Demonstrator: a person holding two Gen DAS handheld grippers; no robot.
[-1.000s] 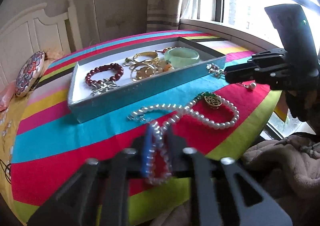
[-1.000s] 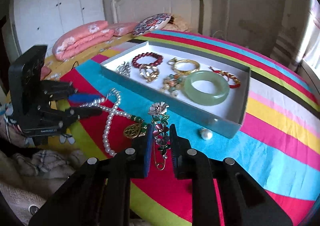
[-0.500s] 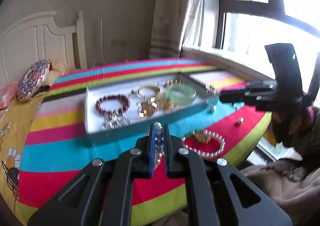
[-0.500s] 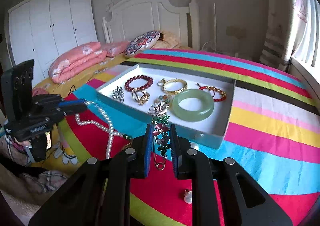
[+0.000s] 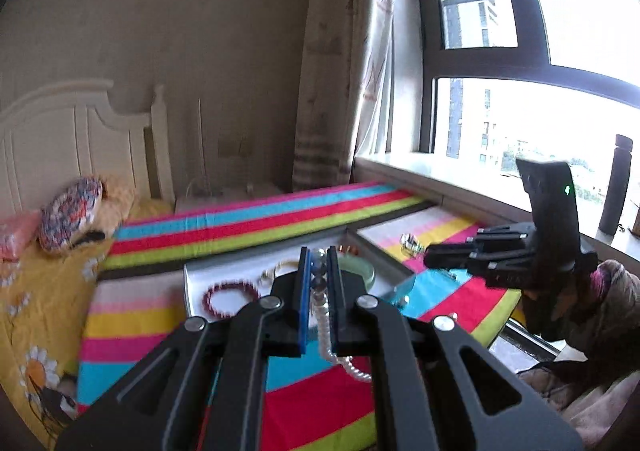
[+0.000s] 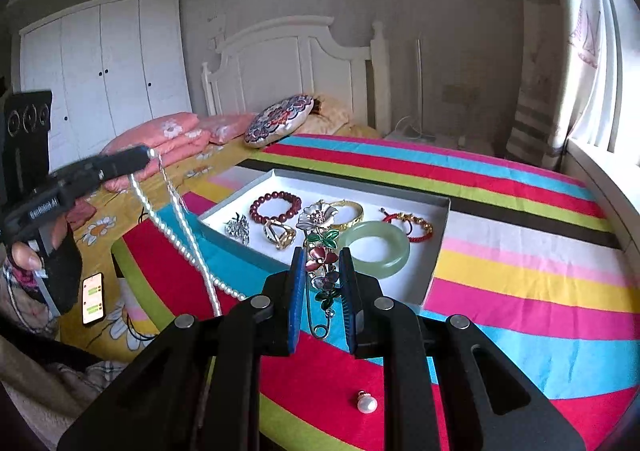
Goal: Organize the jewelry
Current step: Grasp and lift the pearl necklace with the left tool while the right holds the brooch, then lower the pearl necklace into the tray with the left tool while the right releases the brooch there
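Striped cloth (image 6: 520,251), glossy bands of red, cyan, yellow, pink, lime and black, covers the bed. Left gripper (image 5: 318,259) has its jaws pressed nearly together, pinching the pearl necklace (image 6: 180,227), a string of small round white beads that hangs from them in two strands down to the cloth in the right wrist view. Right gripper (image 6: 320,263) jaws stand narrowly apart, clamped on a flower brooch (image 6: 320,247): enamelled metal, grey-white bloom on top, green leaves, dark red petals below, with a long safety-pin clasp dangling under it, held up in front of the near wall of the tray. The tray (image 6: 440,227) is a shallow rectangular box, white inside with teal outer walls, lying on the cloth. Inside it: dark red bead bracelet (image 6: 275,206); silver leaf-shaped brooch (image 6: 238,229); chunky gold ring piece (image 6: 280,235); gold bangle (image 6: 352,213), partly behind the brooch; smooth pale green jade bangle (image 6: 378,249); red cord bracelet with gold beads (image 6: 408,225). A loose pearl earring (image 6: 366,404), round with a small metal cap, lies on the red stripe outside the tray, near the right gripper. A phone (image 6: 93,298) with its screen lit lies on the yellow floral sheet (image 6: 120,207).
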